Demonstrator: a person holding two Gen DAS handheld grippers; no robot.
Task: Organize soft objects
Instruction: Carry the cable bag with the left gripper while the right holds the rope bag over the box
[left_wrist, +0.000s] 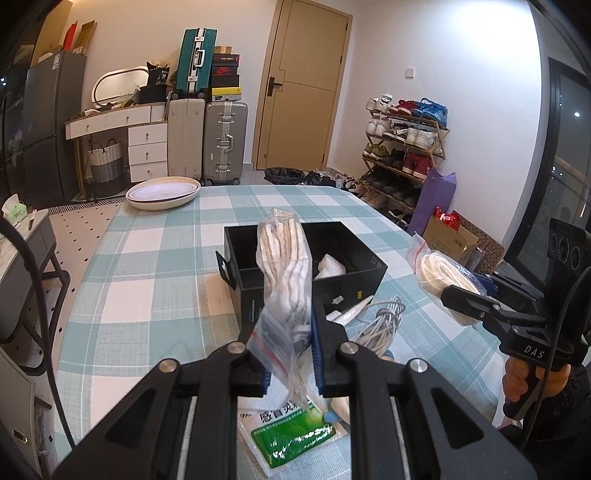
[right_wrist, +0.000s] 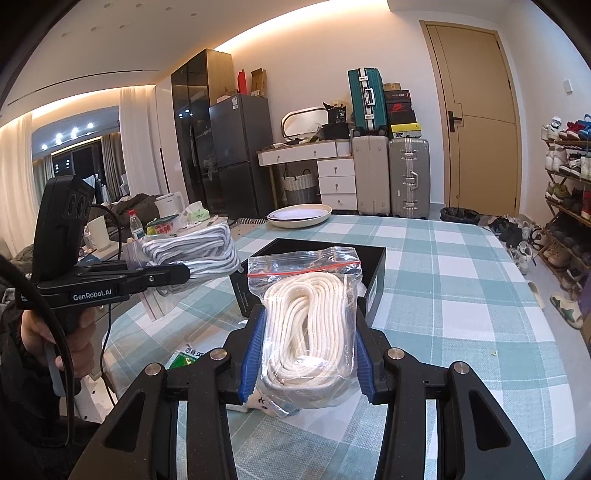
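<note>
Above the black box | left gripper clamps striped-rope bag | right gripper clamps white-rope bag

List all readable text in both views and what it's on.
"DAS": right gripper body.
"GenRobot.AI": left gripper body.
"38": black bag on dresser.
Green packet: Chinese print, partly hidden.
Black box logos, shoebox labels: too small.

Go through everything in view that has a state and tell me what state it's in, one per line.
Left gripper: shut on grey-striped rope bag, lifted.
Right gripper: shut on white rope bag, lifted.
Black box: open, white item inside.
Door: closed.
Loose white cable: lying on the table beside the box.
</note>
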